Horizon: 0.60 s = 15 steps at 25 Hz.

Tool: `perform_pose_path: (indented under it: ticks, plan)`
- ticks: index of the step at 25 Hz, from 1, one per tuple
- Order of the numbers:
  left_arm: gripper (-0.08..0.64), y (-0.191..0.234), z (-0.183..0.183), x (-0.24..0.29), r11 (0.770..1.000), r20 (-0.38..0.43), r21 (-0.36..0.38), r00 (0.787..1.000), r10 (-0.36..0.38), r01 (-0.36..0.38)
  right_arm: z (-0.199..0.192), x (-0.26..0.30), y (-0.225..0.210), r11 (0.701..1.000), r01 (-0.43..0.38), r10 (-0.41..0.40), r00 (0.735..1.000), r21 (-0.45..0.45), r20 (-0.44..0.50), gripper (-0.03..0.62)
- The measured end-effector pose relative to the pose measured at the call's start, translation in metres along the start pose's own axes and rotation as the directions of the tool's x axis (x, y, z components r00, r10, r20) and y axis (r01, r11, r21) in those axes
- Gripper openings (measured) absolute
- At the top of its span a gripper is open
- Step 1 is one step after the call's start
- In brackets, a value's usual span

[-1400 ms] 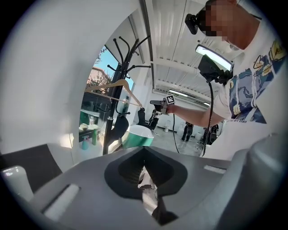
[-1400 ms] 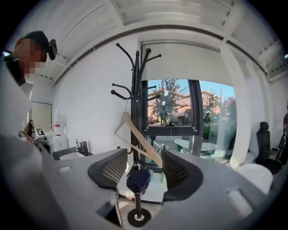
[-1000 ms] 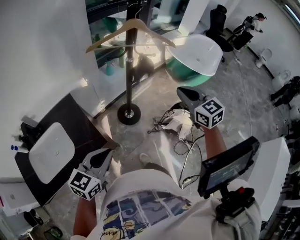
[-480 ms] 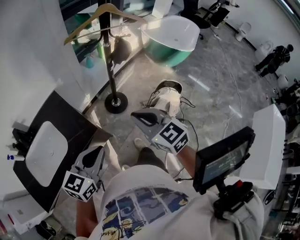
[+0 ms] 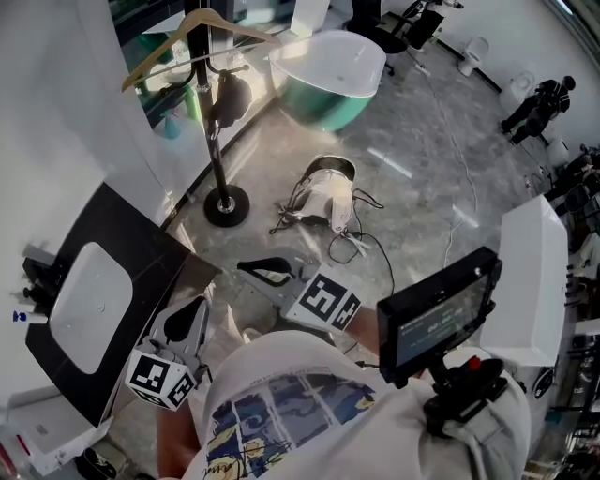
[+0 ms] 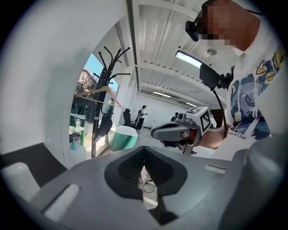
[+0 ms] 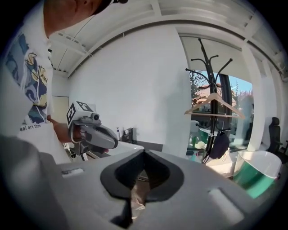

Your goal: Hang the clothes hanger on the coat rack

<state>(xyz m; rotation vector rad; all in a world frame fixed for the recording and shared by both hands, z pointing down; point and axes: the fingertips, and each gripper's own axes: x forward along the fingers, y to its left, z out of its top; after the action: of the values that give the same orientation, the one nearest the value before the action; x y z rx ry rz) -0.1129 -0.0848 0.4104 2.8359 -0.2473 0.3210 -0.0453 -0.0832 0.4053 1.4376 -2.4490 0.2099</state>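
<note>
The left gripper [image 6: 144,148] has its jaws pressed together at the tips with nothing between them; only a sliver of floor shows through the hollow behind the tips. The right gripper [image 7: 144,152] is likewise closed and empty. In the head view both are held low in front of the person's shirt, the left gripper [image 5: 190,307] near the edge of a black counter [image 5: 141,246] with a white basin [image 5: 89,300], the right gripper [image 5: 251,272] just beside it, pointing across towards that counter. Seen along the left jaws, the right gripper [image 6: 173,130] sits just above and to the right of them. Seen along the right jaws, the left gripper [image 7: 96,134] sits above and to their left. The clothes hanger [image 5: 204,17], a wooden one, is well apart from both pairs of jaws. It hangs on the coat rack [image 5: 214,141], against the pole below the top prongs. It lies ahead and up to the left of the left jaws [image 6: 102,89] and ahead and up to the right of the right jaws [image 7: 211,115]. A dark bag [image 5: 230,98] hangs lower on the same rack. Beyond the rack stands a white and green bathtub [image 5: 328,70]. On the floor between the right jaws and the tub lies a tangle of cables [image 5: 323,197].
</note>
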Motion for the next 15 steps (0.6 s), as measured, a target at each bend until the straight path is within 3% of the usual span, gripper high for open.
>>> perform_pose_path:
  ticks: [15]
  plan:
    - [0.003, -0.004, -0.009, -0.01, 1.0, -0.006, 0.0, 1.0, 0.003, -0.003, 0.005, 0.005, 0.016, 0.999, -0.02, 0.02, 1.0, -0.037, 0.003, 0.0]
